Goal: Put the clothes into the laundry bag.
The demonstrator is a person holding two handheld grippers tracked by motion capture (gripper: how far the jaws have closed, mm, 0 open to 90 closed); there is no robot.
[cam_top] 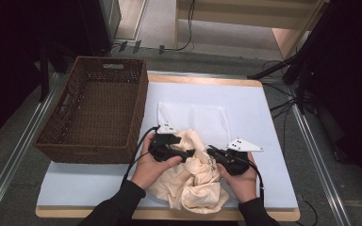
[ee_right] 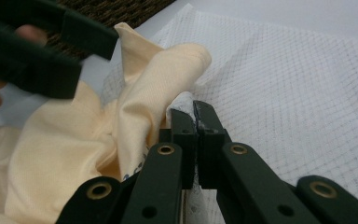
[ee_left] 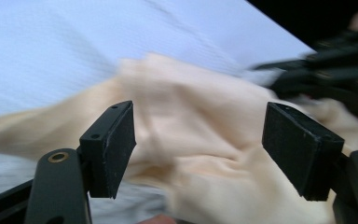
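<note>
- Cream garment (cam_top: pixel 193 176), crumpled, lies nearest, at the worktop's (cam_top: pixel 273 141) front edge between both hands.
- White mesh laundry bag (cam_top: pixel 195 117) lies flat just behind it, its mouth edge toward the garment.
- Wicker basket (cam_top: pixel 94 110) stands on the left.
- Right tongs (ee_right: pixel 193 116) are clamped on the mesh bag's edge.
- Left tongs (ee_left: pixel 198 149) stand wide, holding nothing, with the garment directly below; this hand is nearer to the cloth.
</note>
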